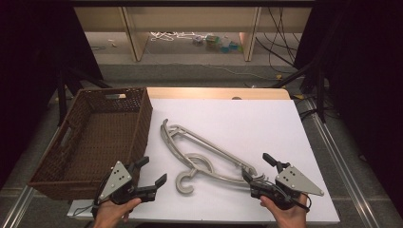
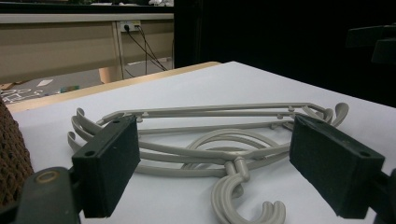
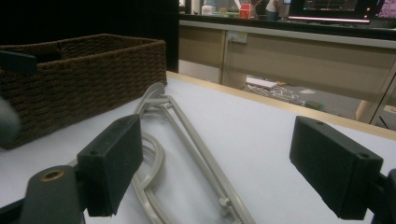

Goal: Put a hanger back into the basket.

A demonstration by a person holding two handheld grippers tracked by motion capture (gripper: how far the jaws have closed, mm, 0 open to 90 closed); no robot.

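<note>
The white table (image 1: 266, 123) carries a wicker basket (image 1: 95, 137) at my left and grey hangers (image 1: 204, 156) stacked mid-table, long axis running from far left to near right. My right gripper (image 1: 259, 171) sits just beside their near-right end, jaws wide and empty; my left gripper (image 1: 149, 173), equally wide and empty, faces the hooks (image 1: 187, 178) from the left.

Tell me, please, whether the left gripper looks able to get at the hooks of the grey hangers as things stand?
Probably yes: the left gripper is open, and the hooks lie just ahead on the bare white table, with nothing between; the basket sits off to its side.
</note>
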